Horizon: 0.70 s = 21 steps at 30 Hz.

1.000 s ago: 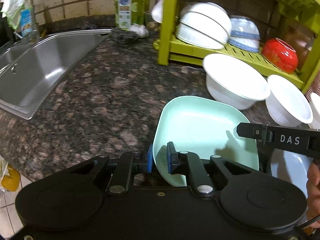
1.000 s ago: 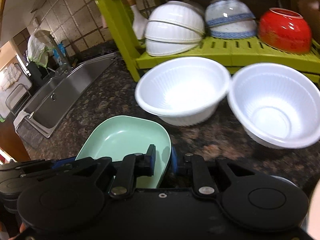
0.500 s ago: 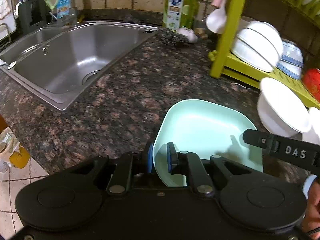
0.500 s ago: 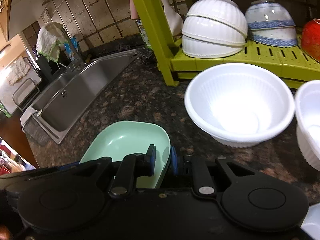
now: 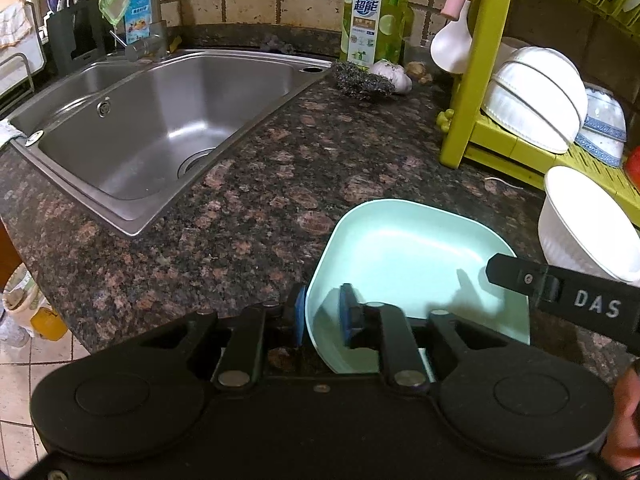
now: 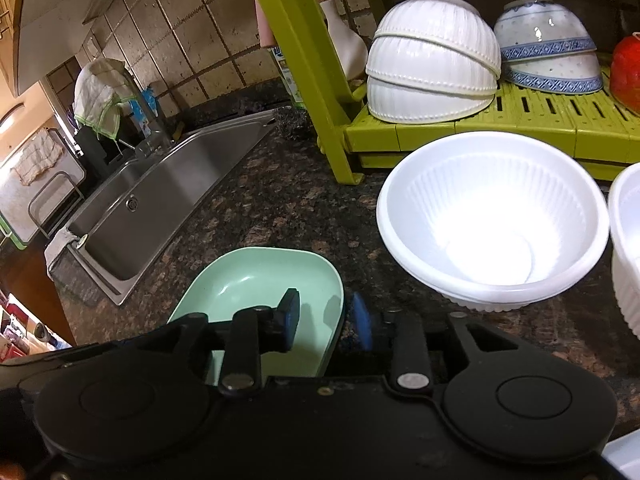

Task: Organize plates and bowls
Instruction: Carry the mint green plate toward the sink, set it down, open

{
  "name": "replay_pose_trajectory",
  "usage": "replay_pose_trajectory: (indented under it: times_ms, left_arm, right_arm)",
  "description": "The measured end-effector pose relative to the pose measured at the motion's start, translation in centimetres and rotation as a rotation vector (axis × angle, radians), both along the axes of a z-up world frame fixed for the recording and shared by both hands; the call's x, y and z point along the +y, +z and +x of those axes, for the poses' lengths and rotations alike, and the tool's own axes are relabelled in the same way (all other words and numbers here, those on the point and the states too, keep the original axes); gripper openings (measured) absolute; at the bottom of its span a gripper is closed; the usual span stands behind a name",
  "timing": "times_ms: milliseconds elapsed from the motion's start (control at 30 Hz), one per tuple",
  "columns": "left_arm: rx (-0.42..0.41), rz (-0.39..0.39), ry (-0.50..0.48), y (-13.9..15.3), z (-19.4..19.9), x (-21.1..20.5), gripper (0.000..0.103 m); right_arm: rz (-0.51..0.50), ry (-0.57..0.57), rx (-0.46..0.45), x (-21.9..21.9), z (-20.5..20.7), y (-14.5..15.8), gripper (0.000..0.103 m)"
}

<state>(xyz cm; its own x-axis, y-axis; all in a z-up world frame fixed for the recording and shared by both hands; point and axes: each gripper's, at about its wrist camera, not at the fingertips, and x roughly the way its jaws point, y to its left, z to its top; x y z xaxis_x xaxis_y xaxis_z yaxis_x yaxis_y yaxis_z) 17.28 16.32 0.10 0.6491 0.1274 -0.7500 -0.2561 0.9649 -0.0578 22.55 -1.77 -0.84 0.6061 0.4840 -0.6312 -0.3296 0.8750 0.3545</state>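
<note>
Both tongs are working on the mint-green plate (image 5: 416,264). Left gripper (image 5: 324,312) is pinching the plate's near-left rim, one blue pad outside the wall and one inside, so it is closed narrow on the plate. Right gripper (image 6: 326,316) is standing wider: its left pad is hanging over the plate's inside while the right pad is sitting outside the rim, with a visible gap on both sides, so it is straddling the edge without clamping.

Seen from the left wrist, the plate is lying on the speckled granite counter (image 5: 256,208) at about 1 o'clock from the fingers, just in front of them. At 10 o'clock the steel sink (image 5: 160,120) is taking up the far left, and at 12 o'clock a bottle of dish soap (image 5: 372,16) is standing against the tiled wall. Toward 2 o'clock the green dish rack (image 5: 476,80) is holding stacked white ribbed bowls (image 5: 536,96) turned on their side, with blue-patterned bowls (image 5: 604,128) beside them.

From the right wrist, a white plastic bowl (image 6: 492,216) is sitting upright on the counter at 1 o'clock, near the plate but apart from it, directly before the rack. A second white bowl (image 6: 628,248) is showing partly at 3 o'clock, just beside the first.
</note>
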Motion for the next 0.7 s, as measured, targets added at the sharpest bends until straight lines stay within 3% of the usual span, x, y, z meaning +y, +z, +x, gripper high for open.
replay_pose_trajectory:
  times_ms: [433,700]
  left_arm:
    - [-0.074,0.009,0.051,2.2,-1.7,-0.1,0.030]
    - [-0.112,0.006,-0.041,3.7,-3.4,-3.5,0.030]
  right_arm:
    - [0.049,0.003,-0.088,-4.4,-3.8,3.3,0.034]
    - [0.110,-0.035,-0.182,-12.0,-8.4,6.2,0.034]
